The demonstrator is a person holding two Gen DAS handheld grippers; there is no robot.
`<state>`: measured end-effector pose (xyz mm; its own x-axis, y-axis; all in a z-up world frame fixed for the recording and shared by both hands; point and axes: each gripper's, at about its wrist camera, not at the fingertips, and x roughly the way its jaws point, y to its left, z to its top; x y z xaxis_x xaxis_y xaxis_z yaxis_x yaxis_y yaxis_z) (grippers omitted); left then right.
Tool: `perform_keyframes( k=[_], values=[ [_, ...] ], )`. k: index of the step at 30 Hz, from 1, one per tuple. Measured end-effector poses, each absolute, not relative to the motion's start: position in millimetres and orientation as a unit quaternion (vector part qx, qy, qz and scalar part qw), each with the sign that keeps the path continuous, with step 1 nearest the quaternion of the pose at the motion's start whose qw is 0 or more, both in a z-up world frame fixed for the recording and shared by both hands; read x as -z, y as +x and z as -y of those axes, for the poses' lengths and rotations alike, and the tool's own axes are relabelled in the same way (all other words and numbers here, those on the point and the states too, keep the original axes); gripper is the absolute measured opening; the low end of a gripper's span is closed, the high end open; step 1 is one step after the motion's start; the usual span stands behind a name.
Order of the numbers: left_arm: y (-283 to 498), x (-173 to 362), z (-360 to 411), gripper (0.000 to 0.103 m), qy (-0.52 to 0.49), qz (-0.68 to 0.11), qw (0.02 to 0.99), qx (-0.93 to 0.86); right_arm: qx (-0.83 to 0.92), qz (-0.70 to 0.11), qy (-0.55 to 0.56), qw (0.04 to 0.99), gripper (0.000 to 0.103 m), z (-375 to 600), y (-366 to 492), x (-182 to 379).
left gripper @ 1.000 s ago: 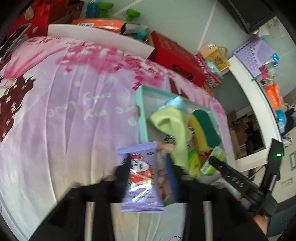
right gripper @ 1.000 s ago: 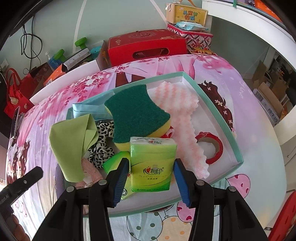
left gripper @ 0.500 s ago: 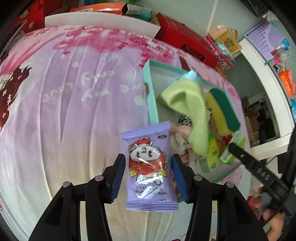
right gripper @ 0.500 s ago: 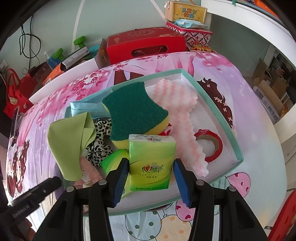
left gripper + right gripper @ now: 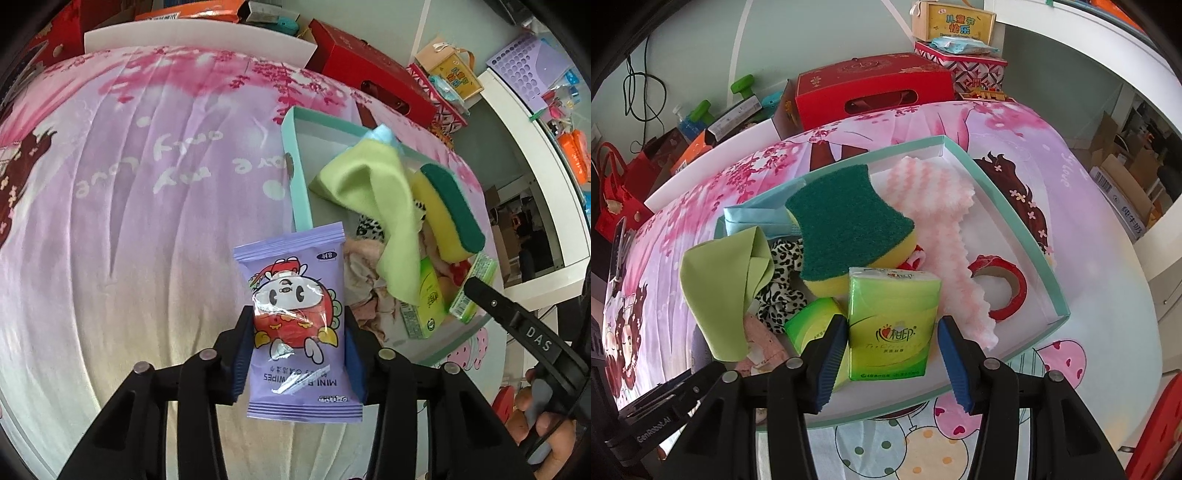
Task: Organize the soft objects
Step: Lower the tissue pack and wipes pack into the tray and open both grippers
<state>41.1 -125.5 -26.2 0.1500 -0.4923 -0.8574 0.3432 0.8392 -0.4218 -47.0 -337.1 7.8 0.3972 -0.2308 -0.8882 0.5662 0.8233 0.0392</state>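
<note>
Grippers [image 5: 299, 354] [image 5: 892, 354] half-open, clamping wipes packet [image 5: 297, 325] and tissue pack [image 5: 892, 325]

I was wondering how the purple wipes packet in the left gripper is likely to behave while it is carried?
The purple wipes packet looks soft and fairly light: it stands upright between the left gripper's pads without sagging. Its film wrapper is glossy, with glare streaks, so it may slip if the squeeze eases. The flat crimped ends would probably bend rather than crack.
</note>
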Motion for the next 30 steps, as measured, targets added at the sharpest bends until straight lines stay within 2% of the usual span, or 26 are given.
perform_keyframes(
  k=[11,21,30],
  values=[
    [21.7,-22.6,145.2,0.044,-0.03,-0.519,0.79,0.325,0.248,-0.489,0.171,0.818,0.055,338.5,-49.6,-11.9],
    [4.9,-7.5,201.0,0.045,0.055,-0.509,0.783,0.354,0.248,-0.49,0.172,0.818,0.055,339.0,-51.1,-12.3],
    [1.8,12.2,216.1,0.045,0.095,-0.51,0.787,0.333,0.246,-0.496,0.175,0.814,0.055,340.6,-50.1,-8.0]
  ],
)
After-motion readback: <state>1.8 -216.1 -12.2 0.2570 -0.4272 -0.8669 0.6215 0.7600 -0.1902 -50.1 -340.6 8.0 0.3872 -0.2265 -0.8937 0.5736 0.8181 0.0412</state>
